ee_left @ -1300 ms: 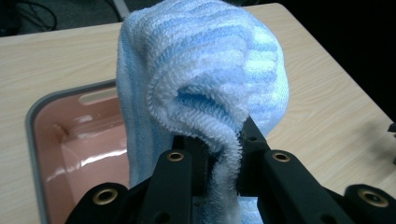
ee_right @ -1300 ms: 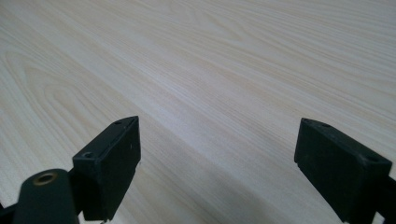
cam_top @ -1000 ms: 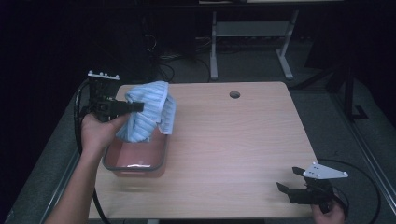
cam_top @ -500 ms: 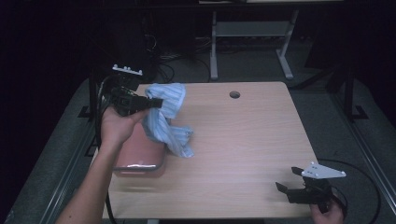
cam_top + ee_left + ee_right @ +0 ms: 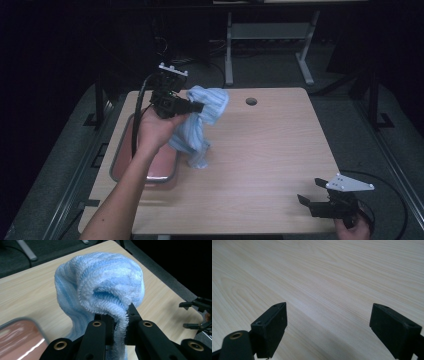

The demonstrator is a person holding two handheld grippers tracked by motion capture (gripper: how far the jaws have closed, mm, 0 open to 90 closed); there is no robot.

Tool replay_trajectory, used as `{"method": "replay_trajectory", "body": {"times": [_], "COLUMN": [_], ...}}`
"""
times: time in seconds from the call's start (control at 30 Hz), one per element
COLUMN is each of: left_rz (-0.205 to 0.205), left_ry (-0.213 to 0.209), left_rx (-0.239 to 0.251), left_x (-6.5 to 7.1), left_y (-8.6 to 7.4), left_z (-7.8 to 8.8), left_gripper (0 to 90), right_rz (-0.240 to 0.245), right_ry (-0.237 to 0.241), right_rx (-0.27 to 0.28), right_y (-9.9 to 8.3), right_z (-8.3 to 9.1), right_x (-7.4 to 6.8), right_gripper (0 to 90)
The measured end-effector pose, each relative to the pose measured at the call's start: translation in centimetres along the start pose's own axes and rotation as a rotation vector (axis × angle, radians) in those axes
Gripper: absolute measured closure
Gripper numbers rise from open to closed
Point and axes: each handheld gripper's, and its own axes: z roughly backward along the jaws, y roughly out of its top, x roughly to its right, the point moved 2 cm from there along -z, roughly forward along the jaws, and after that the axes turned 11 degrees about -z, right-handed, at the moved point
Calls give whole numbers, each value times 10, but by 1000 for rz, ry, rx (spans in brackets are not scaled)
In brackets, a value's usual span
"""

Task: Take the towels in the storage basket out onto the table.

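At the far left, a reddish-brown tray point(image 5: 145, 167) with a metal rim sits on the light wooden table point(image 5: 270, 165), below and just behind the left gripper point(image 5: 197, 106); in the left gripper view its corner point(image 5: 20, 333) shows low beside the jaws. The left gripper is held up above the table's left part, its jaws clenched on a fold of a blue-and-white striped terry towel point(image 5: 200, 125). In the left gripper view the towel point(image 5: 100, 285) bunches into a rounded hood over the jaw tips, with one edge pinched between them. The rest of the towel hangs down from the jaws, and its lower end reaches the tabletop just right of the tray. Well apart, at the table's near right corner, the right gripper point(image 5: 312, 195) rests low with its jaws spread wide, bare wood point(image 5: 329, 290) between them.
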Motion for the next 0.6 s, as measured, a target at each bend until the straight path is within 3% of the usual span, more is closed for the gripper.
{"method": "replay_trajectory", "body": {"times": [0.4, 0.6], "left_rz": [-59, -67], "left_ry": [-80, -115], "left_rx": [-12, -16], "left_x": [33, 46], "left_y": [23, 28], "left_z": [-39, -58], "left_gripper": [816, 816], "right_rz": [2, 0], "right_ry": [0, 2], "right_rx": [2, 5], "right_y": [0, 0], "right_z": [1, 1], "right_x": [0, 0], "right_gripper": [141, 141]}}
